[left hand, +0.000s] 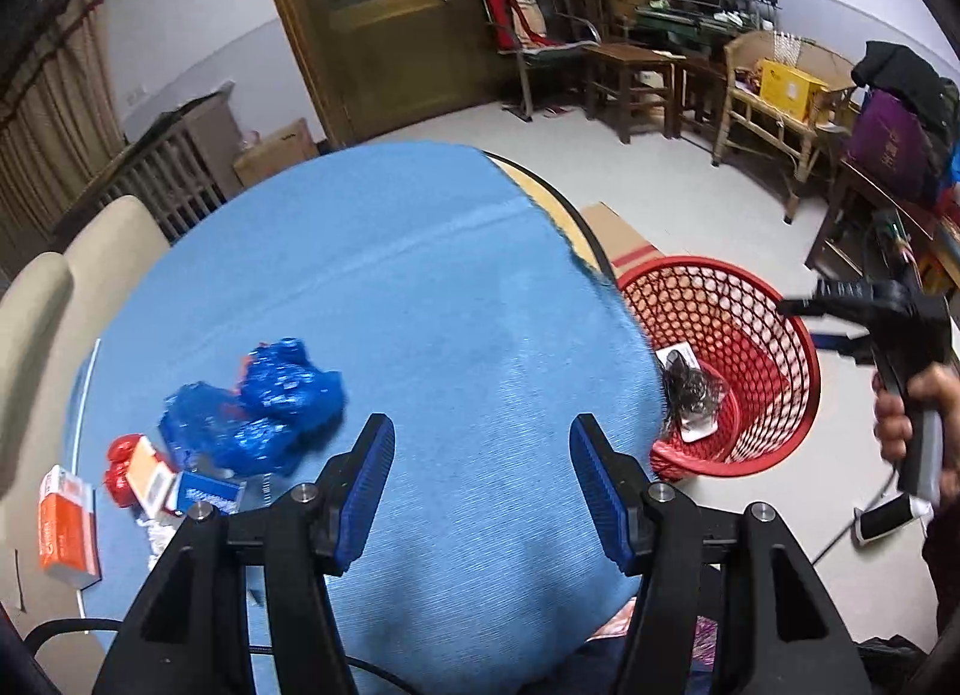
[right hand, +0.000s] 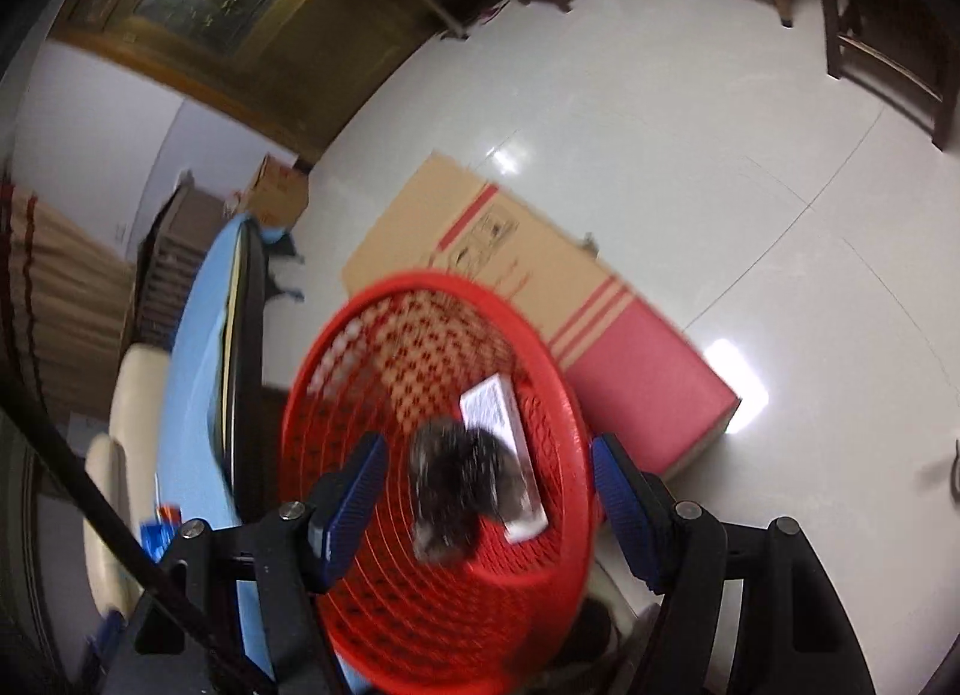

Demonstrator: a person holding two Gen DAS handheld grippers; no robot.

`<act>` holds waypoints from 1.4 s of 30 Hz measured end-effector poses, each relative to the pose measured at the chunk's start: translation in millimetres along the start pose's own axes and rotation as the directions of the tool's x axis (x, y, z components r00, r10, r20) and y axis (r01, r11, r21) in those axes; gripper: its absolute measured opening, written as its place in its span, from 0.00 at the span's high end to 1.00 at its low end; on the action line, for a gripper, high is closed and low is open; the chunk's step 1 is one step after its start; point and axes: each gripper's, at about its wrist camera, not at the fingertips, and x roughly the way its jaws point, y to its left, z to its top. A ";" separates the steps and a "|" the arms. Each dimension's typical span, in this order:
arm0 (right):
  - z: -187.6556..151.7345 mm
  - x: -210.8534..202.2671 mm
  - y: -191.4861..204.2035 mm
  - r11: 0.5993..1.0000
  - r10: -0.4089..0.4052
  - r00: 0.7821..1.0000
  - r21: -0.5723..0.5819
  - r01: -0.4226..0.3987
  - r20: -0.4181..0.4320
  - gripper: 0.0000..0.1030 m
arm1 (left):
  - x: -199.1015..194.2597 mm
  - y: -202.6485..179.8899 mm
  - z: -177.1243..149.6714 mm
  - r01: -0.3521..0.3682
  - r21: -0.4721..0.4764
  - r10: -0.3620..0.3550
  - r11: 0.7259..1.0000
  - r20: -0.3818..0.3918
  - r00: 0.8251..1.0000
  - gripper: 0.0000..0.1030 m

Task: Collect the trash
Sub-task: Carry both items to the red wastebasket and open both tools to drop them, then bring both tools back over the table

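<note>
My left gripper (left hand: 482, 485) is open and empty above the blue tablecloth (left hand: 420, 305). To its left lie a crumpled blue wrapper (left hand: 264, 404), a red wrapper (left hand: 123, 470), a small blue packet (left hand: 207, 492) and an orange box (left hand: 66, 524). A red mesh basket (left hand: 729, 365) stands on the floor right of the table. It holds a dark crumpled wad (left hand: 690, 389) on a white card (left hand: 699, 428). My right gripper (right hand: 489, 494) is open and empty right above the basket (right hand: 372, 515), over the dark wad (right hand: 459, 491) and white card (right hand: 498, 413). In the left wrist view, the right gripper (left hand: 804, 306) hovers over the basket's far rim.
A flat cardboard box (right hand: 540, 287) lies on the floor behind the basket. A beige chair (left hand: 72, 275) stands at the table's left. Wooden chairs (left hand: 630, 77) and a cluttered bench (left hand: 780, 95) line the far wall. White tiled floor (right hand: 720, 125) spreads to the right.
</note>
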 end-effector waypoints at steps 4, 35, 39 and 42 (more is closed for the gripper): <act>-25.1 -2.4 23.4 0.985 -0.114 0.993 -0.132 0.113 -0.002 0.29 | -5.8 7.9 -8.5 -0.005 -0.007 0.005 1.000 0.011 1.000 0.38; -164.9 -105.4 288.6 0.566 -0.140 0.899 -0.711 0.417 0.416 0.28 | -58.8 123.1 -110.3 -0.081 -0.270 0.093 0.959 0.030 0.995 0.35; -166.8 -108.2 287.6 0.565 -0.139 0.897 -0.710 0.420 0.419 0.28 | -58.5 122.8 -110.9 -0.077 -0.272 0.088 0.959 0.030 0.996 0.35; -168.2 -110.0 288.0 0.562 -0.139 0.895 -0.710 0.424 0.424 0.28 | -58.2 122.9 -110.8 -0.076 -0.271 0.087 0.960 0.030 0.996 0.35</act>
